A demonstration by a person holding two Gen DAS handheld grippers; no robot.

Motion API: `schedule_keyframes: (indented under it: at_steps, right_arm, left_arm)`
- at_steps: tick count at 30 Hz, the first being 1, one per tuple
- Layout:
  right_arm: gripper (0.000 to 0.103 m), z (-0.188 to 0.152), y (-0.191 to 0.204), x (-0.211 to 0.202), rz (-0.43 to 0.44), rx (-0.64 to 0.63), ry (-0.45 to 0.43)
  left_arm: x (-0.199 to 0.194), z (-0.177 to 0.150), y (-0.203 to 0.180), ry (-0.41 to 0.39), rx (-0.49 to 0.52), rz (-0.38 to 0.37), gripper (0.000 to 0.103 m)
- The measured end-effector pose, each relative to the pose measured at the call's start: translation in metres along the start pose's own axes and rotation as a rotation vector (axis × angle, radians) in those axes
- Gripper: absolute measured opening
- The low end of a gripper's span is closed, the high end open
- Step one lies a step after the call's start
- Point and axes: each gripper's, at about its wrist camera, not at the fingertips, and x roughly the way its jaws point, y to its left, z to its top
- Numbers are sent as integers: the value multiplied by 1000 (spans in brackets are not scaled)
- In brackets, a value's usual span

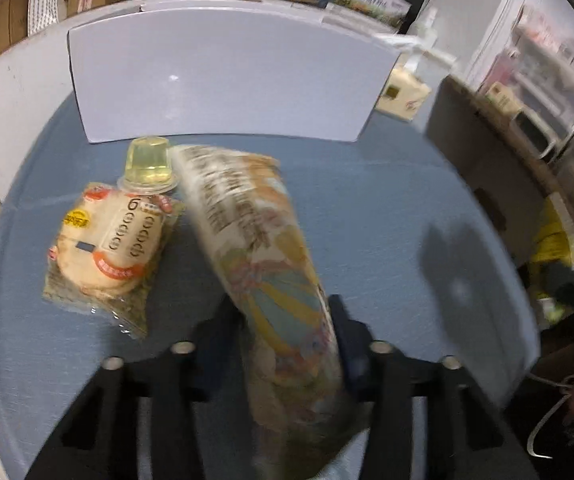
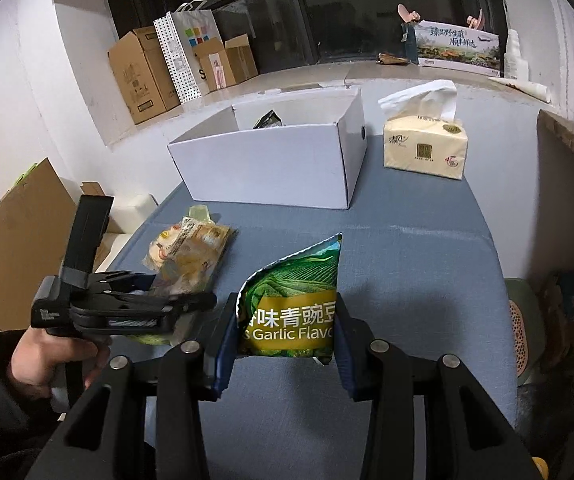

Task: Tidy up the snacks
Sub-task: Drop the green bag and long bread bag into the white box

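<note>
Bare blue tabletop (image 2: 407,240) at centre right lies open up to the white cardboard box (image 2: 271,164); cream tissue pack (image 2: 425,146) blocks upper right.

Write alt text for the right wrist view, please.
The right tool grips a green garlic-flavour pea packet above a blue table. At left, a hand's left tool clamps a long snack bag; behind stand a white box and tissues.
</note>
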Motion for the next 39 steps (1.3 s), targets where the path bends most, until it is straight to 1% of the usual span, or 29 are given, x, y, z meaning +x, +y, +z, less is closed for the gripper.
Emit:
schedule_keyframes:
  at_steps: [1,3,4,5,8,11,12,14,16,19,21,22,25,28,29,30,31,32,33,34,35,37,39]
  right_arm:
    - [46,-1,0,1,2,1,2]
    - [46,-1,1,2,2,-1,4]
    - [46,-2,1,2,3,-2,2]
    - [46,-1,2,1,4,-3,-2]
    - [46,2,3,0,8,-1,-10]
    - [46,10,3,0,25,6,-28]
    - [46,17,4,0,31,5,-37]
    - [46,31,7,2,43,-6,-54]
    - [46,56,10,5,49,-24,-81]
    - [46,103,9,16,70,-19,-119]
    - [46,133,7,29,88,-5,-130]
    - [46,151,6,38,87,0,-131]
    - [46,197,1,67,65,11,-120]
    - [46,233,-6,97,60,28,-98]
    - [46,243,-9,106,56,32,-92]
    - [46,252,-12,115,64,36,-80]
    - [52,260,-15,123,77,45,-67]
    - [77,264,-18,129,86,58,-52]
    - [94,269,-23,138,72,79,-35]
    - [103,270,-27,141,47,101,-47]
    - [103,269,-31,140,25,122,-69]
    - [103,266,-34,138,39,137,-90]
    - [103,261,-35,138,46,130,-86]
  left_arm:
    - [-4,-1,2,-10,-6,-22,38]
    - [-17,-4,2,-46,3,-36,38]
    - [-26,-5,1,-70,15,-67,38]
    - [-32,-5,0,-81,19,-81,38]
    - [-56,-2,-5,-140,41,-97,38]
    - [-79,13,-6,-207,60,-106,38]
    - [-86,22,-6,-234,69,-103,38]
    - [-94,43,-1,-261,75,-95,38]
    - [-104,73,3,-306,98,-74,38]
    - [-106,118,12,-340,103,-59,38]
    - [-103,156,19,-359,101,-34,38]
    - [-100,167,21,-357,104,-22,38]
    - [-84,214,32,-348,103,8,38]
    - [-66,239,39,-331,123,21,38]
    - [-59,247,42,-336,127,28,38]
    - [-55,251,44,-334,121,39,41]
    - [-47,256,49,-317,111,45,47]
    - [-36,264,56,-282,95,65,76]
    - [-29,267,60,-267,88,101,102]
    - [-28,265,64,-274,89,122,103]
    - [-27,263,68,-284,93,142,103]
    - [-29,255,77,-279,85,135,103]
    - [-31,250,82,-275,82,130,103]
